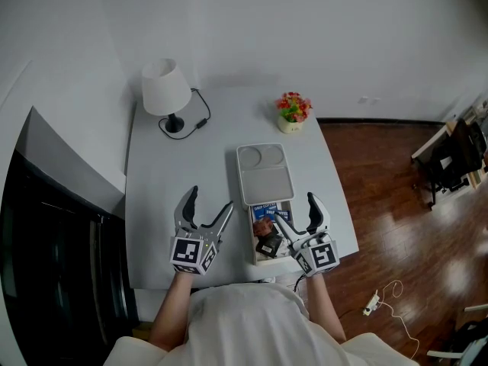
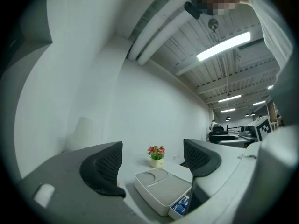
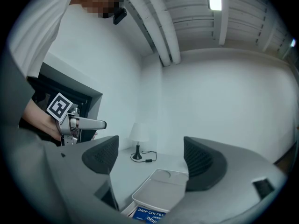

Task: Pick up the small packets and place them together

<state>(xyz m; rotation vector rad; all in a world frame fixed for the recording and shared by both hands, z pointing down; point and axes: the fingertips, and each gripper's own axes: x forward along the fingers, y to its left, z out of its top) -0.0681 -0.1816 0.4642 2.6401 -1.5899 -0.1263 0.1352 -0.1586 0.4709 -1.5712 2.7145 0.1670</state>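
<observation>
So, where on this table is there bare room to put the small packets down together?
The widest bare patch of the table lies left of the white box, between the lamp and the left gripper. A narrower strip runs between lamp and flower pot. It is crowded around the right gripper and the packets.

Probably an office or lab: exposed ceiling ducts point(image 2: 156, 29) and strip lights point(image 2: 228, 45), wooden floor point(image 1: 396, 204), white tabletop point(image 1: 160, 204) with lamp point(image 1: 165, 90), blurry distant workstations point(image 2: 223, 135).
</observation>
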